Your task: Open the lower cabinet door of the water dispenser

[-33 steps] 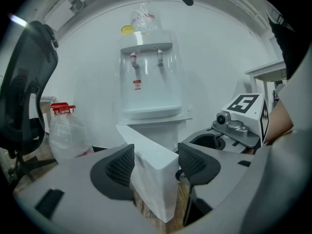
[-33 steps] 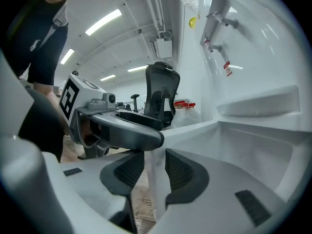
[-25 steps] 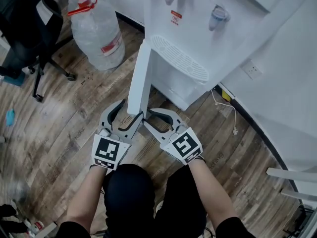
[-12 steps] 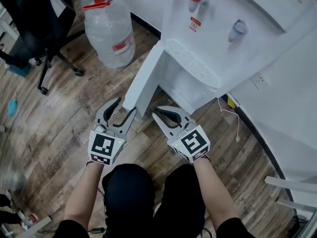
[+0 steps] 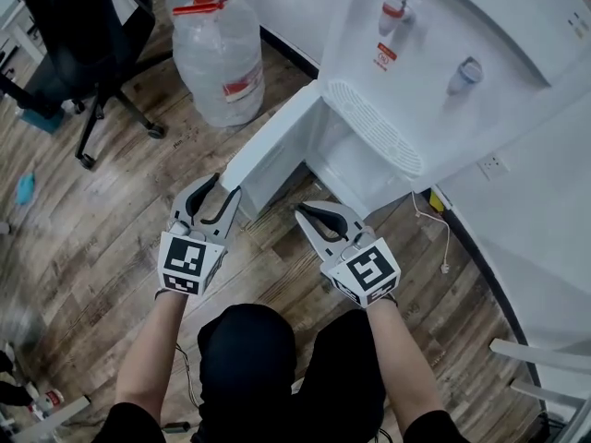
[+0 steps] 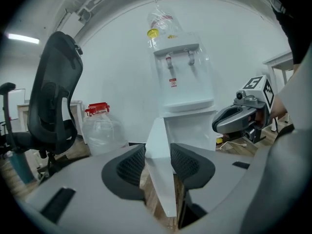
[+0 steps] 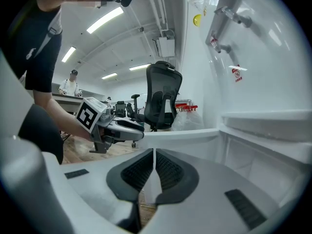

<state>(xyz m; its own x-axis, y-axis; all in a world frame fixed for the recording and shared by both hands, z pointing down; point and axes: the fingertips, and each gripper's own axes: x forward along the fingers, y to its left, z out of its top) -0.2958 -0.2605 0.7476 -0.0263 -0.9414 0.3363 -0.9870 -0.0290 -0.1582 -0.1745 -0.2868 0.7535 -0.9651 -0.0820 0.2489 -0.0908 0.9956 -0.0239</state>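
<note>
The white lower cabinet door (image 5: 274, 143) stands upright, swung wide open from the white water dispenser (image 5: 427, 89), exposing its lower compartment (image 5: 343, 158).

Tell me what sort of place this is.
Most likely an office or lab workspace. A white water dispenser stands by the wall with a spare water jug beside it, a black office chair sits on wood-look flooring, and long ceiling strip lights run overhead.

Open-plan office, black swivel chair (image 5: 78, 21), water dispenser (image 5: 411, 95), ceiling strip lights (image 7: 104, 20), wood-look floor (image 5: 92, 238)
</note>
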